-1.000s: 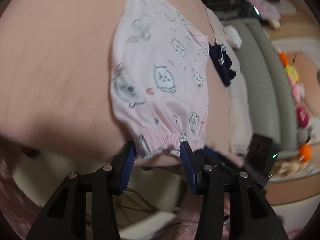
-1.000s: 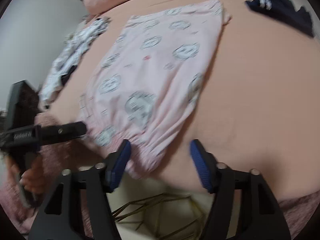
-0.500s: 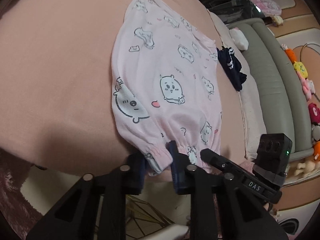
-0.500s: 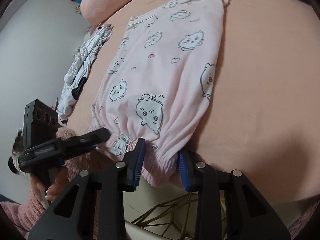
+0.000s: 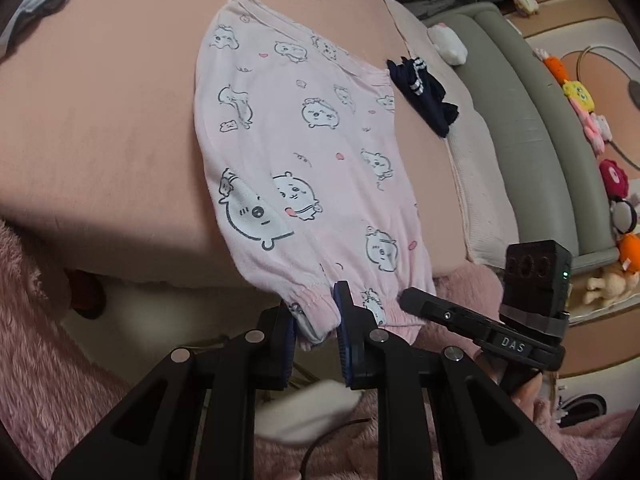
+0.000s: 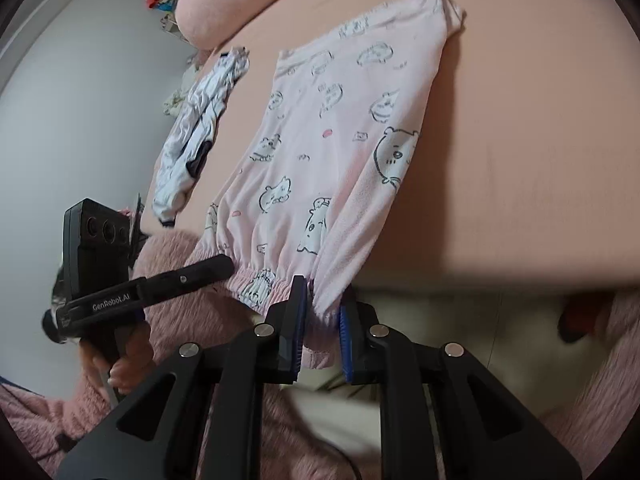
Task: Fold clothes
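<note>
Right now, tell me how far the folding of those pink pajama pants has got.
Done: the pink pajama pants lie flat on the bed, apparently halved lengthwise. In hand: the left gripper and right gripper, jaws just closed, each pinch a corner of the elastic hem at the bed's near edge. Left: carrying that hem toward the far end, then the white garment and navy garment.

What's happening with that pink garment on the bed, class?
A person holds a hand-held gripper in each hand. The left hand-held gripper and right hand-held gripper have just closed on the elastic hem of the pink cartoon-print garment, which lies flat on the peach bed with its hem at the near edge. No fold is made yet.
</note>
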`<state>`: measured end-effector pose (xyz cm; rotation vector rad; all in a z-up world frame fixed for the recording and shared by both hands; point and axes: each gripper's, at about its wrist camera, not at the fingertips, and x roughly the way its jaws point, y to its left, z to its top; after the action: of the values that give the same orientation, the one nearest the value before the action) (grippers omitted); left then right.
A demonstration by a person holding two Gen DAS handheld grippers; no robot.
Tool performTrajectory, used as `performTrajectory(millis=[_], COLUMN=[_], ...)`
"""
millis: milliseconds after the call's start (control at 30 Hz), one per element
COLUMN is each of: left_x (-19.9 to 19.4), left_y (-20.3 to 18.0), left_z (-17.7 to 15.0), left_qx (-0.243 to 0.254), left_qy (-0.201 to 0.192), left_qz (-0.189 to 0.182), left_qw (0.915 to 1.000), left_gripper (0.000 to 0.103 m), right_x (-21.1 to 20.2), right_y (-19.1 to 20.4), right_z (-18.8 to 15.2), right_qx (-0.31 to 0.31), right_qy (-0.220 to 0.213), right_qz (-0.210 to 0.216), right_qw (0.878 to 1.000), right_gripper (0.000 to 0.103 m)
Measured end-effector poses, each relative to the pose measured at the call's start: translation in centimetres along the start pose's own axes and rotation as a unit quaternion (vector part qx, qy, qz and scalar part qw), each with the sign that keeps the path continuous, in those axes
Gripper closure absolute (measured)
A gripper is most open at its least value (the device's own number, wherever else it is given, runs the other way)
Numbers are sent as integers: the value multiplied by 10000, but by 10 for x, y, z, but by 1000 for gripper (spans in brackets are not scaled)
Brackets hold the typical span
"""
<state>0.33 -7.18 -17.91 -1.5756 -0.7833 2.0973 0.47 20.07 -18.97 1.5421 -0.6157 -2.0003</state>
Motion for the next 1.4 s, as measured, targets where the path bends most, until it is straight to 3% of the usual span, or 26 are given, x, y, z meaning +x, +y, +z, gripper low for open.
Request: performTrajectory(millis=[100,267,300,333,367,467,533,600,667,733,833,867,900,933,1000,1033,1067,1267,1367,1400], left_x=[-3,10,19,27,34,36,36,46,57,70,84,85,85,82,74,70,66,41,50,60], left_y=[-6,-25,-21,-14,-7,2,4,6,13,13,5,4,5,6,3,-2,-6,-41,-34,-26], left_z=[23,127,148,164,178,181,171,162,158,154,150,150,150,152,153,154,154,181,205,214], left_qx=[179,636,561,362,192,384,784,1066,1110,1237,1605,1645,1630,1574,1550,1570,1589,1918,1847,1744], left_qy=[-64,-675,-752,-755,-764,-953,-1113,-1129,-980,-801,-701,-724,-764,-810,-922,-1008,-1094,-1655,-1642,-1501], left_qz=[-104,-27,47,240,408,480,727,979,919,965,1441,1520,1547,1526,1419,1394,1369,1255,1308,1329], left_qw=[9998,9957,9956,9962,9961,9936,9880,9830,9847,9844,9739,9719,9714,9723,9733,9725,9716,9592,9601,9641], left_gripper=[85,81,67,47,47,47,47,47,48,51,52,54,66,83,92,93,93,94,94,92], right_x=[-3,-10,-8,-4,4,23,23,22,26,33,54,63,72,79,85,84,81,58,49,50], right_y=[2,18,19,18,12,-6,-8,-9,-13,-16,-7,-4,-2,0,6,10,13,43,53,52], right_z=[14,95,114,135,153,180,176,170,168,168,170,170,170,171,172,172,172,197,221,230], right_qx=[-15,-301,-335,-349,-295,19,-124,-331,-511,-645,-886,-1065,-1213,-1334,-1502,-1557,-1622,-1867,-1920,-1912], right_qy=[-34,-708,-883,-1012,-1085,-968,-1007,-1091,-1024,-883,-609,-500,-400,-296,-273,-316,-376,-949,-1293,-1335], right_qz=[170,137,123,93,-97,-736,-775,-1033,-1464,-1508,-1412,-1517,-1713,-1885,-1939,-1879,-1867,-1824,-1921,-1968], right_qw=[9998,9969,9955,9942,9936,9926,9918,9881,9826,9825,9841,9814,9769,9725,9691,9693,9682,9607,9537,9523], right_gripper=[89,87,84,74,69,66,65,55,49,49,49,49,50,59,81,89,91,92,92,92])
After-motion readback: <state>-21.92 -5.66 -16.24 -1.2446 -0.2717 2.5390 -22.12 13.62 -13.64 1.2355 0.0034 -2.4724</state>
